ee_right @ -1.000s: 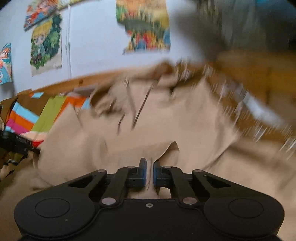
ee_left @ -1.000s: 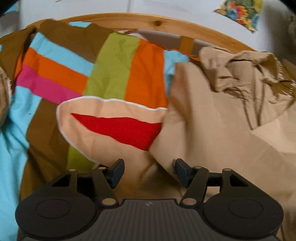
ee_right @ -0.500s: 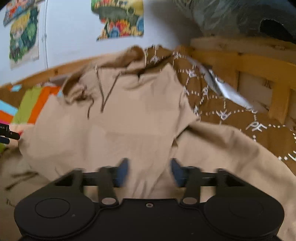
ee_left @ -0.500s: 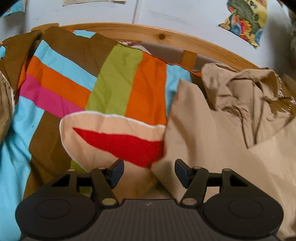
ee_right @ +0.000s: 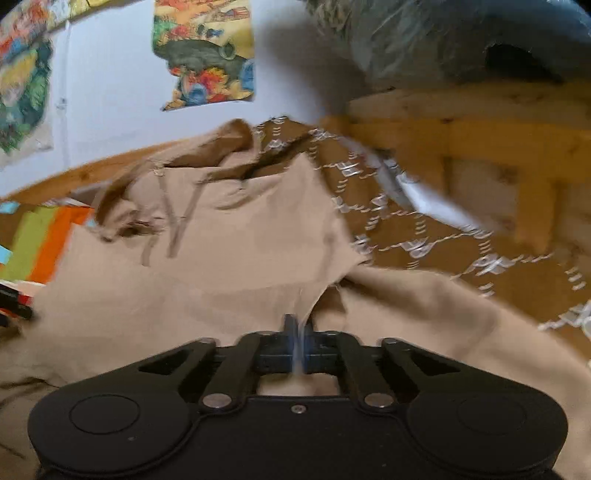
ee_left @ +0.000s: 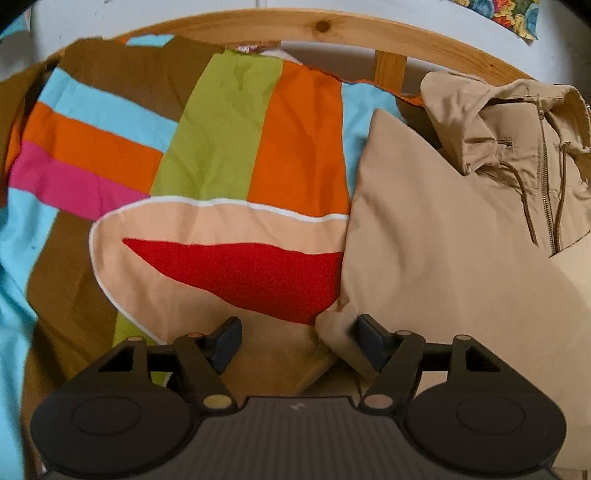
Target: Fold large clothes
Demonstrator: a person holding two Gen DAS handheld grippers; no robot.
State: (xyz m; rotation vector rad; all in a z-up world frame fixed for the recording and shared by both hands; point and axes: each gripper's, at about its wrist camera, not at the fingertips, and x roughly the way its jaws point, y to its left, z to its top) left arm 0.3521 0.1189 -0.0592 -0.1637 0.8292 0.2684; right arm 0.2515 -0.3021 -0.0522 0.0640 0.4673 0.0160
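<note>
My right gripper (ee_right: 298,332), spread half a second ago, has just snapped together on a fold of the tan jacket (ee_right: 236,254); blur hides the pinch. The jacket lies on the striped quilt (ee_left: 218,147). My left gripper (ee_left: 297,338) has just widened, a jacket corner between its fingers, by a wooden rail (ee_left: 388,31)

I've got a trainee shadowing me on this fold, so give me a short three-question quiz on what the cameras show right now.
1. True or false: the left gripper is clamped shut on the striped bedspread.
2. Which gripper pinches the beige jacket? A) left B) right C) neither
3. Fill in: the jacket's zipper and drawstrings lie near its ____.

Key:
1. False; its jaws stand open, a jacket fold between them.
2. B; the right gripper is shut on a fold.
3. Collar.
</note>
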